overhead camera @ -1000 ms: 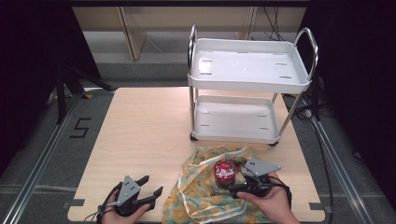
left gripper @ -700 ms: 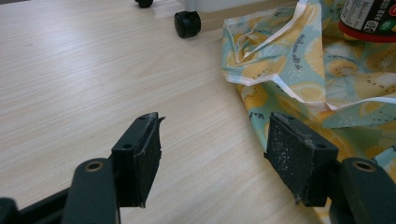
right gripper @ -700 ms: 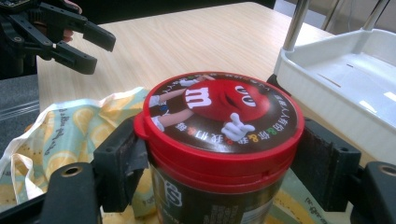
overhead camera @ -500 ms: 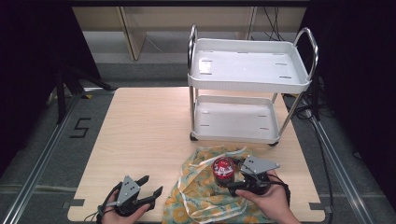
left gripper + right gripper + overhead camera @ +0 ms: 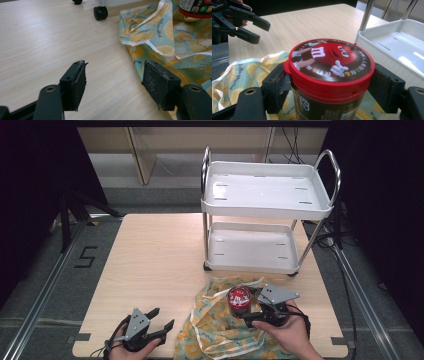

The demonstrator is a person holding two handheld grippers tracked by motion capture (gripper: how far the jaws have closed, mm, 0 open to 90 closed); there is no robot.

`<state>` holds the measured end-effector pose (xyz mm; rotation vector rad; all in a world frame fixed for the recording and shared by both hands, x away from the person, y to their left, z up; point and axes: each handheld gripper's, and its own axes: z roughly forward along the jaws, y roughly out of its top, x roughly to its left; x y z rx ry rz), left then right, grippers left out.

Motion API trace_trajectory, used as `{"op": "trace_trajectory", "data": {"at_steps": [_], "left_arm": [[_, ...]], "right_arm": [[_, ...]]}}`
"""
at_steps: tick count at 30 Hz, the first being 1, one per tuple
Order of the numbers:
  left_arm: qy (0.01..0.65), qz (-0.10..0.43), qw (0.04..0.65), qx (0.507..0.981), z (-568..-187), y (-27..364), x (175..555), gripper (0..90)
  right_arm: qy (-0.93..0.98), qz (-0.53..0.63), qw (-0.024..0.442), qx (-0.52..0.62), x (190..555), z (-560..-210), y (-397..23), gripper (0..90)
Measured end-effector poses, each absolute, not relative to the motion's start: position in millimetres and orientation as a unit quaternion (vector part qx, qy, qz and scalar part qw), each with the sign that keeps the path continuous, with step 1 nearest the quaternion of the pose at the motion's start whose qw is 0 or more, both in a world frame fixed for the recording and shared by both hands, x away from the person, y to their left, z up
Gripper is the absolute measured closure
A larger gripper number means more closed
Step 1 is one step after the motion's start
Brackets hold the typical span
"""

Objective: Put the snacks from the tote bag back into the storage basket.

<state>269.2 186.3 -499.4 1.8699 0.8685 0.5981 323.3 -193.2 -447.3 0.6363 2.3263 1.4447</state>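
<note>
I see a pale wood tabletop (image 5: pixel 160 255), a white two-tier cart (image 5: pixel 265 195) on it, grey floor (image 5: pixel 40 265) and dark curtains around

A white two-tier cart (image 5: pixel 267 200) stands on the wooden table (image 5: pixel 155 270)

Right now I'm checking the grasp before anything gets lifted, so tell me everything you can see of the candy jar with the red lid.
The candy jar is a round, upright container with a dark printed body and a glossy red plastic lid bearing a red cartoon character with a white "m". The right gripper has its fingers pressed against the lid's rim on opposite sides. The jar sits above the lemon-print bag, which lies crumpled on the wooden table, in front of the white cart. Its base is hidden.
</note>
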Motion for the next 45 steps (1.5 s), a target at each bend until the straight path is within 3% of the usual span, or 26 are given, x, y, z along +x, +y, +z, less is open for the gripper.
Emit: {"op": "trace_trajectory", "data": {"at_steps": [3,45], "left_arm": [[0.377,0.236,0.481,0.756,-500,184,266,34.7],[0.374,0.241,0.480,0.756,-499,185,266,34.7]], "right_arm": [[0.815,0.508,0.166,0.223,324,-447,-192,25.9],[0.812,0.507,0.182,0.226,336,-439,-188,26.0]]}}
